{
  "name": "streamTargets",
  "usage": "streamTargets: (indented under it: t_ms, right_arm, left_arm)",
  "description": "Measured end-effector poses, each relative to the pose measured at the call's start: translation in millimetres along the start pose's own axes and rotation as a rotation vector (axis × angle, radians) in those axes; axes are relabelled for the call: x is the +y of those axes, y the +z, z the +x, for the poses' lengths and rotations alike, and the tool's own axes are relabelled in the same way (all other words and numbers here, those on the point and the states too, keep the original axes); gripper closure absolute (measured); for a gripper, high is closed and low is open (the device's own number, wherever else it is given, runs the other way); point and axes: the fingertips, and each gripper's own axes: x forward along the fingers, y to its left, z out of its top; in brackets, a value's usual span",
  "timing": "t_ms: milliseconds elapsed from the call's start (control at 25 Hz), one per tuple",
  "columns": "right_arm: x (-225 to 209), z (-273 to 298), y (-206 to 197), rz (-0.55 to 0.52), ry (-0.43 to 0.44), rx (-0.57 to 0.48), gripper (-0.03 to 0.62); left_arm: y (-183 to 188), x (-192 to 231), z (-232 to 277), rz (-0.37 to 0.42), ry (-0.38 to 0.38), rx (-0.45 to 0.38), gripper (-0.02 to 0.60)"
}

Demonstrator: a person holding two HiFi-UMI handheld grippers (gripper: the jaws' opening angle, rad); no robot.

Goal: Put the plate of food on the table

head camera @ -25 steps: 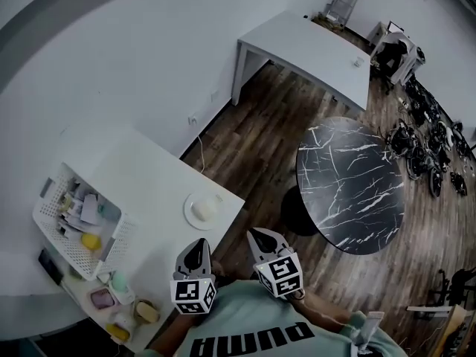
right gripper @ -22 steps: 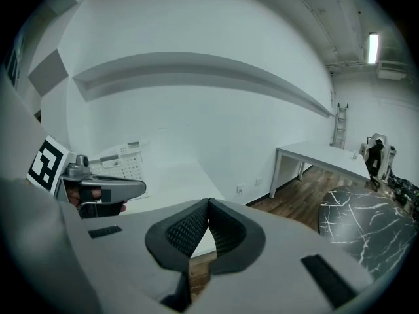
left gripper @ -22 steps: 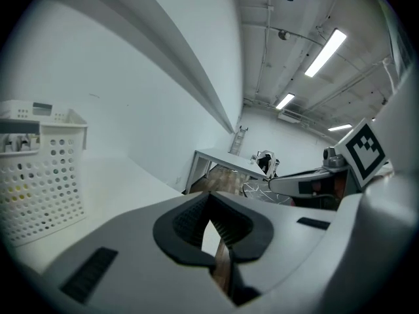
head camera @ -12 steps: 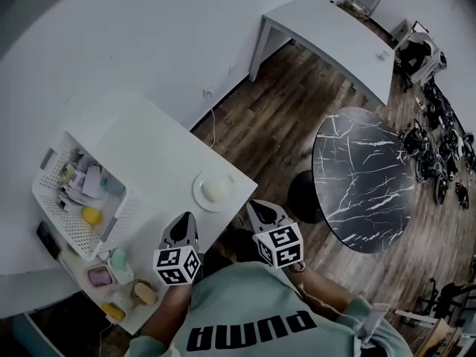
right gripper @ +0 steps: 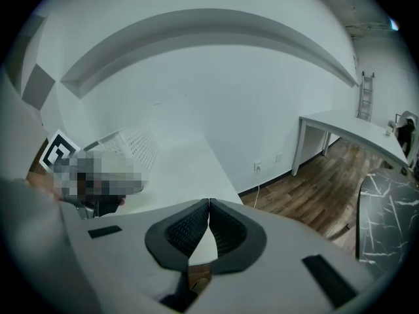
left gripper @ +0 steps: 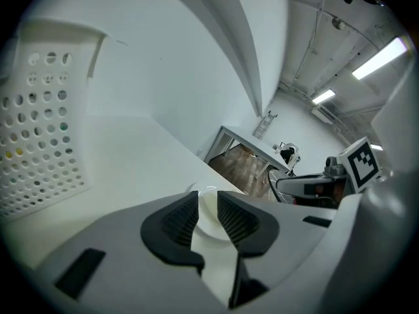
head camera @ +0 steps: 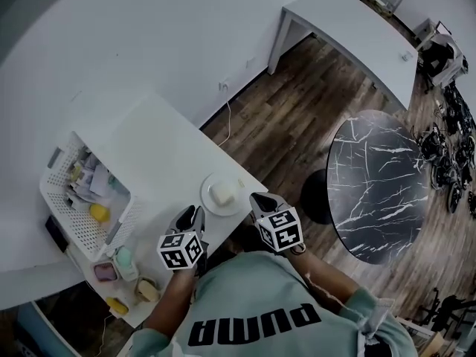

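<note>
Plate (head camera: 222, 194) sits on white table (head camera: 160, 155) above wood floor (head camera: 297, 103); left gripper (head camera: 190, 213) just opening, empty; right gripper (head camera: 260, 199) closed, empty.

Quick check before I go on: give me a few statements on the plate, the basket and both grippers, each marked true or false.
1. The plate sits on the white table. True.
2. The left gripper is clamped on the plate. False: its jaws have just been opening and stand apart, with nothing between the pads. The plate lies just ahead of them.
3. The right gripper has its jaws together. True.
4. The basket stands on the round marble table. False: it stands on the white table, to the left of the plate in the head view.
</note>
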Motion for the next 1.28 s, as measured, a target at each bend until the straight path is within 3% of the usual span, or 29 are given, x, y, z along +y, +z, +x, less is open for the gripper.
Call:
streamTargets:
  t_ms: [320, 680, 960, 1280]
  right_arm:
    - [-18.1, 37.7, -23.2, 0.123, 0.080, 0.114, 0.580]
    - [-32.5, 60.6, -49.0, 0.406, 0.144, 0.201, 0.553]
    - [-25.6, 77.6, -59.3, 0.543, 0.223, 0.234, 0.542]
    - [-9.6, 91.2, -54.1, 0.654, 0.311, 0.228, 0.542]
  left_arm:
    - [-13.6, 19.8, 38.8, -0.108, 0.005, 0.092, 0.446]
    - [-29.2, 32.7, 66.0, -0.218, -0.014, 0.189, 0.411]
    - [-23.9, 32.5, 78.4, -0.180, -0.029, 0.232, 0.411]
    - [-23.9, 34.2, 81.7, -0.244, -0.062, 0.236, 0.449]
